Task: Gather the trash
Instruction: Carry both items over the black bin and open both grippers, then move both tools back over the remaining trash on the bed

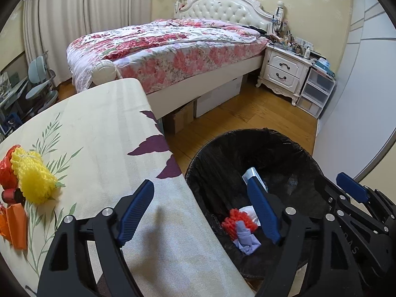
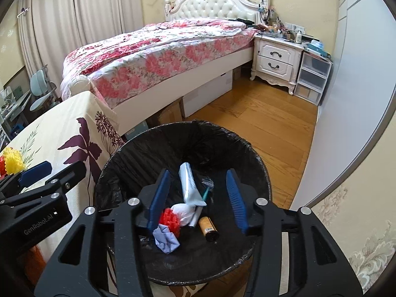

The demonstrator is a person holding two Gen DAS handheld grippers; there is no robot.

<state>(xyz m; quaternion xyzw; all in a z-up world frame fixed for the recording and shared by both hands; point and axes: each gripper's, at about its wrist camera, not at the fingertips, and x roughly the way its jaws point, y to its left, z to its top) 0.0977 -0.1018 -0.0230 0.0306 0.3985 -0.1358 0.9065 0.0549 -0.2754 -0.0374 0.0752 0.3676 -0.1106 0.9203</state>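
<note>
Two big furnishings filled the room: a bed [image 2: 158,57] under a pink floral quilt and, nearer, a table [image 1: 104,133] draped in a cream cloth printed with green sprigs and purple leaves. Just beside the table's edge stood a round trash bin [image 2: 222,143] lined with a black bag. The right gripper [image 2: 198,198] hung over the bin's mouth with its blue fingers [image 2: 235,198] spread apart and holding nothing. The left gripper [image 1: 198,212] straddled the gap between table and bin, its fingers [image 1: 135,210] likewise released and empty. Inside the bin lay collected trash: a pale blue packet [image 2: 189,185], a white wad [image 2: 184,212], a crumpled lilac tissue [image 2: 165,238], a red foam net [image 2: 170,220] and a small brown bottle [image 2: 209,227]. Trash on the tabletop's left side included a yellow foam net [image 1: 34,175] touching a red net [image 1: 6,170], and folded orange paper [image 1: 16,225].
</note>
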